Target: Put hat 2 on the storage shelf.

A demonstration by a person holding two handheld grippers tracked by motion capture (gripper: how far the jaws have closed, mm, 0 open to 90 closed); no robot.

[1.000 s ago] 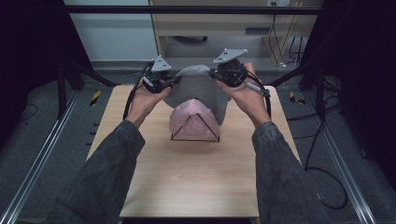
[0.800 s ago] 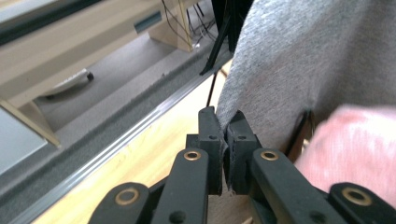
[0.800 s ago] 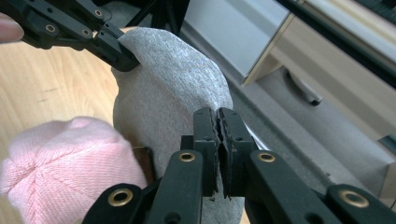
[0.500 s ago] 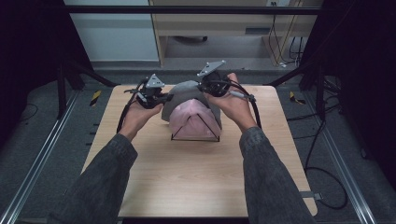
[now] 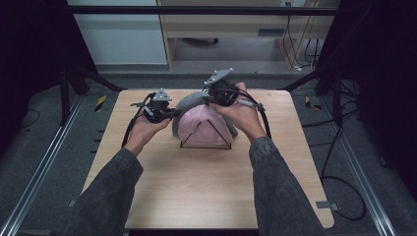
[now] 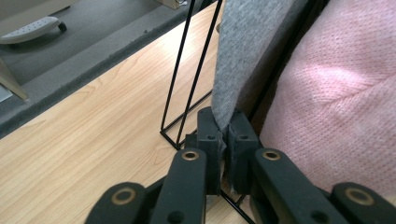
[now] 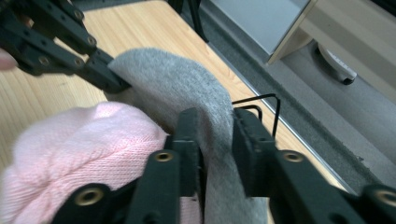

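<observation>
A: Cloth, where? Grey cloth (image 5: 189, 103) drapes the wire rack (image 5: 205, 137) over the pink knit (image 5: 204, 129).

B: Left gripper (image 6: 223, 135) pinches its edge; right gripper (image 7: 215, 128), jaws just widening, seemingly straddles it loosely.

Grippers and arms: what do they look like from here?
Both the left gripper and the right gripper are black, with brass-coloured rivets on the linkages, a grey three-cornered plate on top and a trailing black cable. The person wears dark grey sleeves.

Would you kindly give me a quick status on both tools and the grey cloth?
Left tool clamped on grey cloth edge. Right tool just opening, cloth between jaws. Cloth draped over wire rack, behind pink cloth. Nothing obstructing.
</observation>
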